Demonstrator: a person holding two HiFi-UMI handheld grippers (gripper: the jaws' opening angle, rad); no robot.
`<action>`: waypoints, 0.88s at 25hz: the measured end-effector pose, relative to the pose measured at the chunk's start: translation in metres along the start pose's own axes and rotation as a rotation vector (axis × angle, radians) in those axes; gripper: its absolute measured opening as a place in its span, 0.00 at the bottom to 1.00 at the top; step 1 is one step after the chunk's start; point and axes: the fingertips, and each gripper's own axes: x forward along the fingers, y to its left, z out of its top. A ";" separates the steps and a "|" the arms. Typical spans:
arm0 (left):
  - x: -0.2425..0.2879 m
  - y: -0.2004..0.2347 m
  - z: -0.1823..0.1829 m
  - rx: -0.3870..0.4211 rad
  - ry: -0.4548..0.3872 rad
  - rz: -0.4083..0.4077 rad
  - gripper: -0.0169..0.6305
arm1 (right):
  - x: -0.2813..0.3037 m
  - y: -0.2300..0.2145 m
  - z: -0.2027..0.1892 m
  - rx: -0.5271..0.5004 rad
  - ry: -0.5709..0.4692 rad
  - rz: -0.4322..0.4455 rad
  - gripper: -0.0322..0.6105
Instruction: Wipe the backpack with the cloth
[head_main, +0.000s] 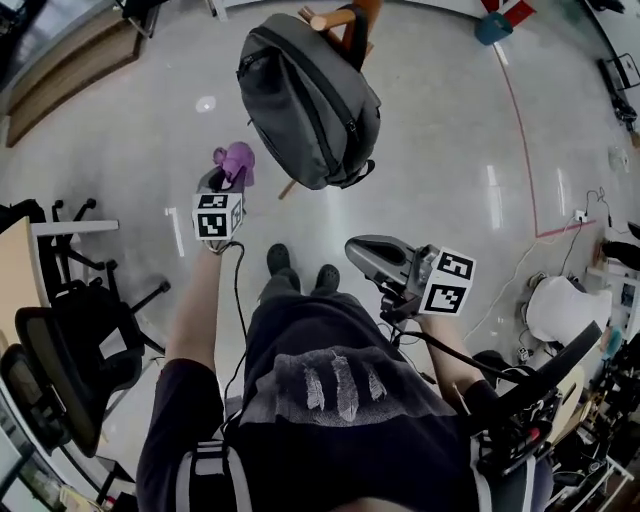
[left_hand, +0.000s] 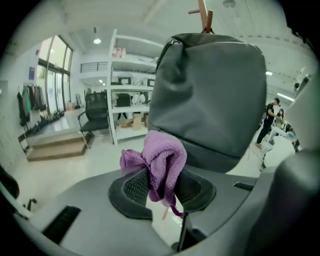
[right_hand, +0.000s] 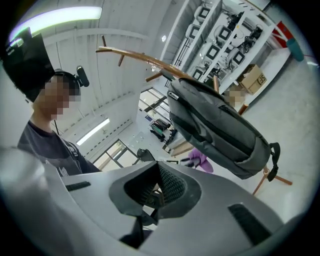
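Note:
A grey backpack (head_main: 310, 100) hangs from a wooden rack (head_main: 335, 20), ahead of me and above the floor. My left gripper (head_main: 225, 185) is shut on a purple cloth (head_main: 236, 160), held a short way left of the backpack's lower end and not touching it. In the left gripper view the cloth (left_hand: 162, 160) bunches up between the pads of the left gripper (left_hand: 162, 187), with the backpack (left_hand: 210, 95) close behind. My right gripper (head_main: 375, 255) is held low near my body, shut with nothing in it. The right gripper view shows that gripper (right_hand: 155, 192), the backpack (right_hand: 220, 130) and the cloth (right_hand: 202, 160).
Black office chairs (head_main: 70, 340) stand at the left. White shelving (left_hand: 125, 100) lines the far wall. Cables and equipment (head_main: 570, 300) crowd the right side. My shoes (head_main: 300, 265) are on the glossy floor below the backpack. A red line (head_main: 525, 150) runs across the floor.

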 end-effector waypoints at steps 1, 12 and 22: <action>0.010 0.015 0.022 0.046 -0.026 0.007 0.21 | 0.010 0.000 -0.002 -0.011 0.019 -0.006 0.06; 0.047 -0.056 0.102 0.325 -0.114 -0.147 0.21 | 0.019 0.006 0.006 -0.014 -0.033 -0.117 0.06; -0.007 -0.200 0.074 0.386 -0.114 -0.372 0.21 | -0.008 0.007 0.009 -0.006 -0.087 -0.064 0.06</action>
